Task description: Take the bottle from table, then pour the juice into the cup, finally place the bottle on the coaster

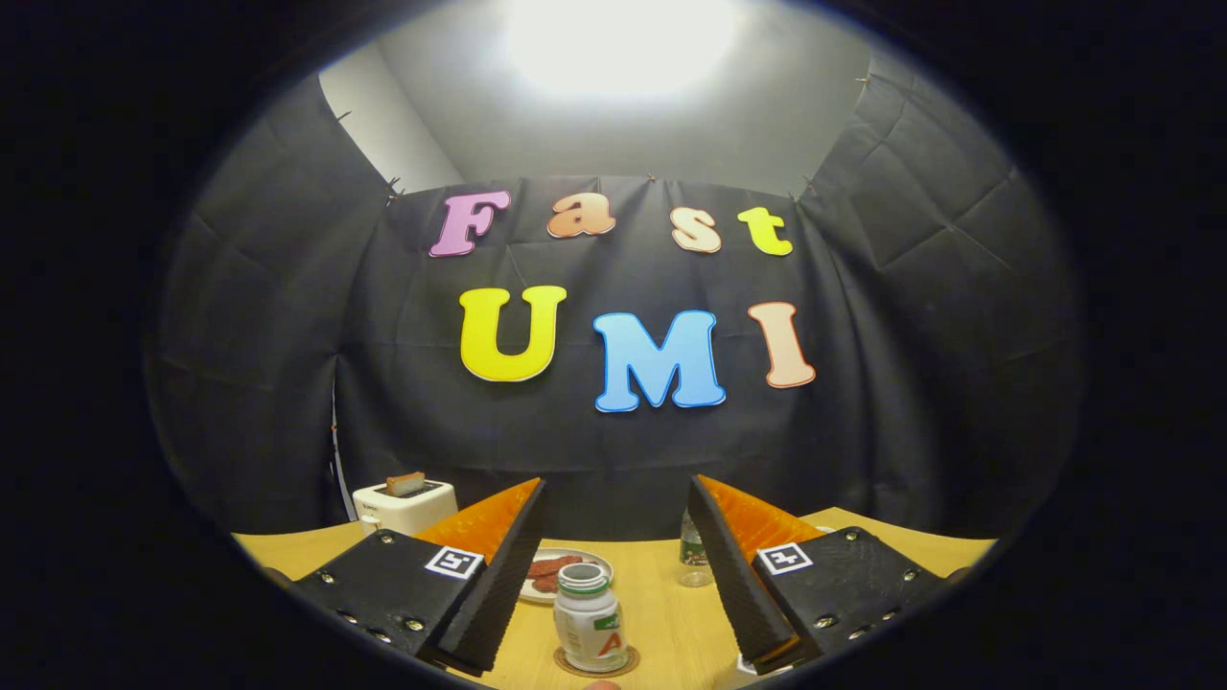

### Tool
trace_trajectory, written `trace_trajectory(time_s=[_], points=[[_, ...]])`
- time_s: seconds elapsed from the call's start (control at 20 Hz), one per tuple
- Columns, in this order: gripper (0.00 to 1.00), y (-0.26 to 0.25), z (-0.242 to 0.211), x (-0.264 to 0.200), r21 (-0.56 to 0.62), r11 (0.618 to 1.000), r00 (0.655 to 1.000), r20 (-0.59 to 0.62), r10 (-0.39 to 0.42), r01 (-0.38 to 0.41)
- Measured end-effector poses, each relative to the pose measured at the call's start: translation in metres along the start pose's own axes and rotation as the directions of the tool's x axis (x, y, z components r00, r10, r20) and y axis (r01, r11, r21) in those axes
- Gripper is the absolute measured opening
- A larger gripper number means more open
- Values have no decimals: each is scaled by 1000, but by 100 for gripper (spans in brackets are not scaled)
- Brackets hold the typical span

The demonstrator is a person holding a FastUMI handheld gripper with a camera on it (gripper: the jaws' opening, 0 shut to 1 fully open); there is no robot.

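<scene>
- Since the bottle (587, 623) already stands upright on the coaster (628, 663), I judge the step in hand to be letting go and backing away.
- The gripper (616, 487) is wide open: its fingers (498, 575) flank the bottle and neither touches it.
- Taking the fingertips' midpoint as dial centre, the bottle sits at 6 o'clock, low between the fingers.
- To finish well, keep the jaws spread and draw straight back along their own line. Any sideways drift would brush an inner face against the bottle, which looks light and, with its mouth uncapped, would spill if tipped.
- Lift only once the tips are past the bottle's shoulder.
- The bottle is squat, round and white plastic, with a threaded neck and a printed label.
- The coaster is a thin, dark, round disc, showing as a rim around the bottle's base.
- Inner finger faces are finely ribbed, good for grip.
- The table (661, 613) is smooth pale wood.
- At 7 o'clock, a white plate (575, 552) holds reddish strips. At 5 o'clock stands a small clear bottle (692, 561). At 9 o'clock, a boxy white toaster (407, 508) holds toast (405, 483).
</scene>
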State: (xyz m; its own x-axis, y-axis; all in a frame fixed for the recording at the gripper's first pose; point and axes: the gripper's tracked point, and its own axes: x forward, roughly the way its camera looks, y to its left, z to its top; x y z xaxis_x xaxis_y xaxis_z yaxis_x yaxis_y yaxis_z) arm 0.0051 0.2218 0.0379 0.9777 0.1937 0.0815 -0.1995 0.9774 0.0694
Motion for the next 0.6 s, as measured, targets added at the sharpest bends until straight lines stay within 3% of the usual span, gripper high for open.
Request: trace_trajectory(time_s=[0.15, 0.3, 0.45, 0.6], points=[[89, -37, -2, -3, -82, 997, 1000, -5, 3, -4], [85, -97, -11, -5, -168, 985, 999, -6, -46, 45], [85, -157, -31, -9, -188, 979, 996, -28, -87, 80], [90, -206, -62, -16, -206, 977, 996, -64, -65, 50]])
